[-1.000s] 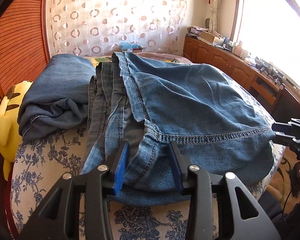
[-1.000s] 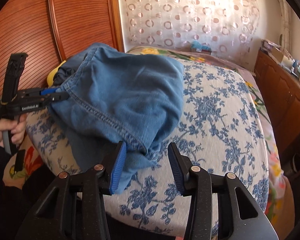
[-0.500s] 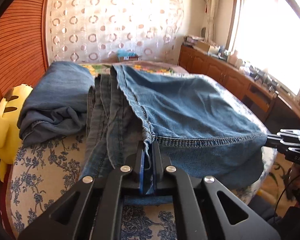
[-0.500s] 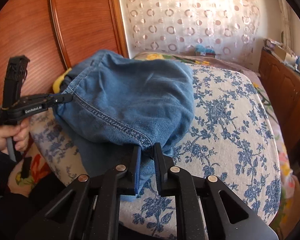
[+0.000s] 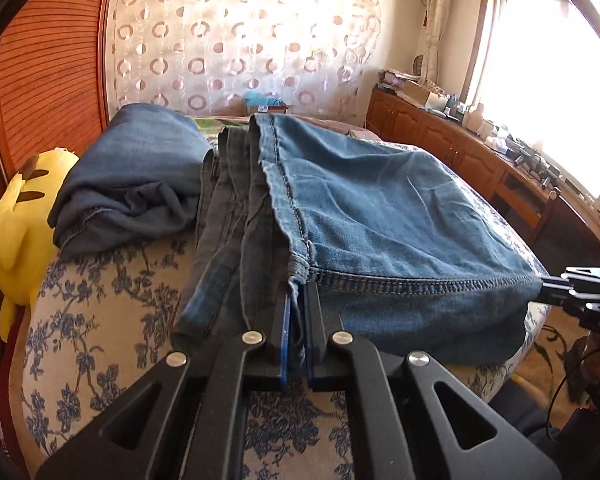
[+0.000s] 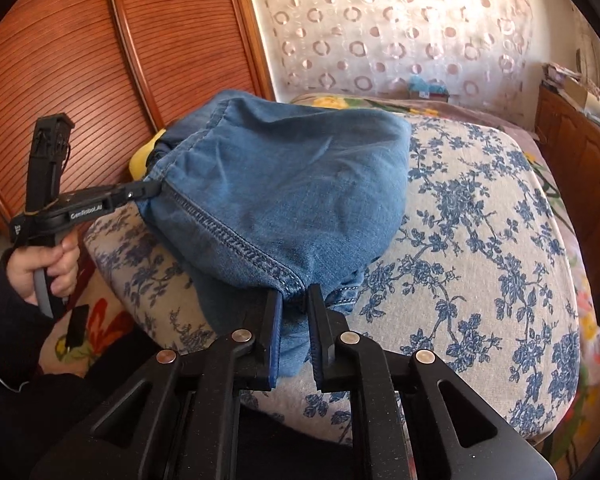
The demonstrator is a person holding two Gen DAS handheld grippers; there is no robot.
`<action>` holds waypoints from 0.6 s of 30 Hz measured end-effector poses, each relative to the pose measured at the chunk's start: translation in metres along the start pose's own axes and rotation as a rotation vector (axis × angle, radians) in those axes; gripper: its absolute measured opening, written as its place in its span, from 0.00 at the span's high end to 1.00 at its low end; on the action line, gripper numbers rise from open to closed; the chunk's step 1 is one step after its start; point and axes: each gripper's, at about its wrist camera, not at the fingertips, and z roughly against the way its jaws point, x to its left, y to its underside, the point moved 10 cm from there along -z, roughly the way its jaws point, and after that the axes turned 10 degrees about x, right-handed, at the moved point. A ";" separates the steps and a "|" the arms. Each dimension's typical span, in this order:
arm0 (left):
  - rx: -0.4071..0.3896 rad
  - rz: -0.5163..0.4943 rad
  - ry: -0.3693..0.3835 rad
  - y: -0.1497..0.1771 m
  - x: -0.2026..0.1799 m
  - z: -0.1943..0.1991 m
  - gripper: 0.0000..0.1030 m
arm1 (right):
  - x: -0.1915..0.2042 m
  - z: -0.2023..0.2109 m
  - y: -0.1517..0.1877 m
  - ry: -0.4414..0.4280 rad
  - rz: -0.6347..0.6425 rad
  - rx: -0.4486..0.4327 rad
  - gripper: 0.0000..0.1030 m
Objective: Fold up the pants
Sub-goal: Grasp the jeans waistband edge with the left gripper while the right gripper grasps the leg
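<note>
So both tools are now clamping down where a second back they were gaping on either side of the denim. The left tool (image 5: 296, 316) has gone from wide apart to pinched tight on the hem corner of the jeans (image 5: 380, 216), and the right tool (image 6: 294, 312) has just been closing onto the other corner of that same stitched hem (image 6: 236, 236), denim bunched between its pads.

The jeans are lying on the floral bed (image 6: 480, 240), near edge hanging a little over the mattress side, long axis running away from the tools toward the curtain (image 5: 240, 40). The hem is stretching sideways between the two grips, so each hand is sitting right on its own corner, neither one nearer than the other. I'm guessing the next move is carrying that hem forward over the rest of the legs.

Another pair of darker jeans (image 5: 132, 172) is sitting folded just beside it, next to what's probably a yellow plush toy (image 5: 24, 208), though it's half cut off.
</note>
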 end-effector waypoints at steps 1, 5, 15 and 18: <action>-0.001 -0.002 0.000 0.001 -0.001 0.001 0.97 | -0.001 0.000 -0.001 -0.005 -0.006 -0.001 0.89; -0.009 -0.015 -0.002 -0.001 -0.004 0.008 0.97 | -0.004 0.007 -0.003 0.014 -0.006 -0.009 0.88; -0.028 -0.043 -0.017 -0.009 -0.013 0.022 0.97 | -0.010 0.029 -0.013 0.076 -0.001 -0.061 0.88; -0.026 -0.035 -0.019 -0.010 -0.013 0.023 0.95 | -0.012 0.031 -0.016 0.088 -0.005 -0.071 0.88</action>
